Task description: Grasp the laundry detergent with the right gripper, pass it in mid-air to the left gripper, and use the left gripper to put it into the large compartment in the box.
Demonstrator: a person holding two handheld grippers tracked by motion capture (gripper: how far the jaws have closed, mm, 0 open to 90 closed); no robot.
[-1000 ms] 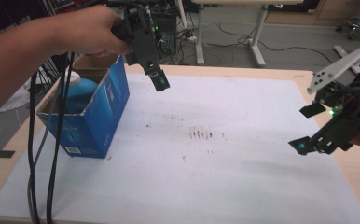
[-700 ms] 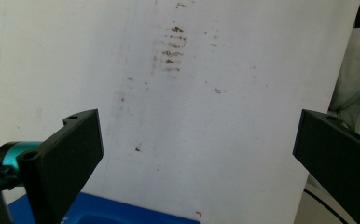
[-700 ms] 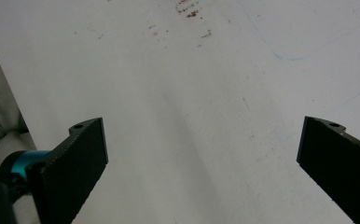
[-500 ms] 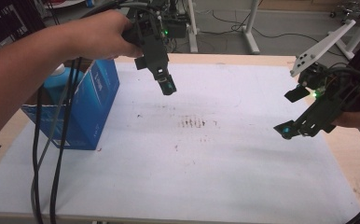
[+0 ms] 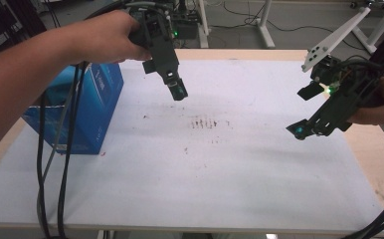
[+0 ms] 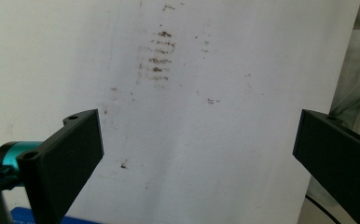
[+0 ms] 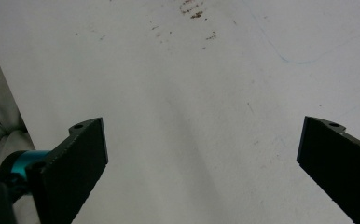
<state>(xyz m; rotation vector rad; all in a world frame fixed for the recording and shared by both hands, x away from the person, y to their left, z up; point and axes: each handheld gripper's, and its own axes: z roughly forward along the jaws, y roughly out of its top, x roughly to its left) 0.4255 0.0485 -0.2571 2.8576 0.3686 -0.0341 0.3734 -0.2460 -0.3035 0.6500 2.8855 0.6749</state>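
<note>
Nearest, the white sheet [image 5: 190, 184] covers the table [image 5: 374, 164] — bare wood shows along its right edge. Black cables [image 5: 50, 189] hang down over the sheet's left side from the person's left forearm.

Mid-table, left: a blue box [image 5: 93, 112] stands on the sheet, top open, well apart from both grippers. In the left gripper view a sliver of blue [image 6: 43, 218] sits at the bottom edge, below and behind the jaws, not between them.

Mid-table, centre: a patch of brown smudges [image 5: 205, 123] on the sheet. In the left gripper view the smudges [image 6: 159, 56] lie ahead of the jaws, slightly left of the gap's middle. In the right gripper view they [image 7: 192, 11] sit far ahead, at the top edge.

Right side: right gripper [image 5: 304, 130] held in the air over the sheet's right part, tilted down and inward, green light lit — jaws wide apart in its own view [image 7: 201, 163], nothing between them but white sheet.

Farther back: left gripper [image 5: 178, 90] held above the sheet, pointing down, to the right of the box and clear of it. Jaws wide apart [image 6: 197, 158], holding nothing.

Beyond the table, floor and desk legs [image 5: 264, 20].
</note>
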